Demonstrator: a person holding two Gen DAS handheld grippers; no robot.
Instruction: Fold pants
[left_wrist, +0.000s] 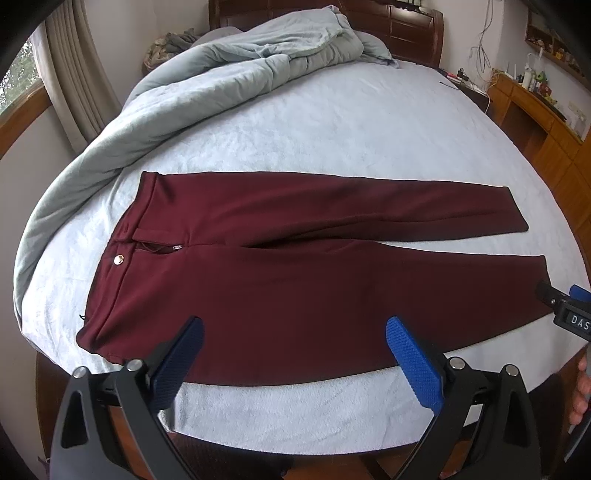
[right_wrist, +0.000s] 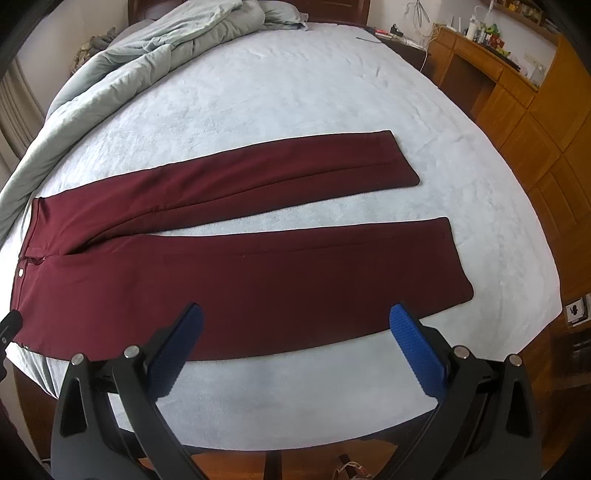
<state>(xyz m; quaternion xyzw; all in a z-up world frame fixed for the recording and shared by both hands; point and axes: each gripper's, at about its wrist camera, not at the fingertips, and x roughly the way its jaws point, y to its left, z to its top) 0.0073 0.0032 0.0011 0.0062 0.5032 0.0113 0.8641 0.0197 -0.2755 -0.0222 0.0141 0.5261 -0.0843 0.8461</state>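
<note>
Dark red pants (left_wrist: 280, 273) lie flat on the pale blue bed sheet (left_wrist: 332, 122), waistband to the left, both legs stretched to the right with a gap between them. My left gripper (left_wrist: 295, 332) hovers open over the near leg by the hip, nothing between its blue pads (left_wrist: 413, 362). In the right wrist view the same pants (right_wrist: 258, 280) spread across the sheet (right_wrist: 295, 92), and my right gripper (right_wrist: 295, 321) hangs open above the near leg's front edge. The right gripper (left_wrist: 569, 314) also shows at the right edge of the left wrist view, near the leg cuff.
A crumpled grey-green duvet (left_wrist: 192, 74) is piled along the bed's left and far side. A dark wooden headboard (left_wrist: 406, 26) stands behind it. Wooden desk and cabinets (right_wrist: 524, 110) line the right wall. The bed's near edge drops to a wooden floor (right_wrist: 229, 461).
</note>
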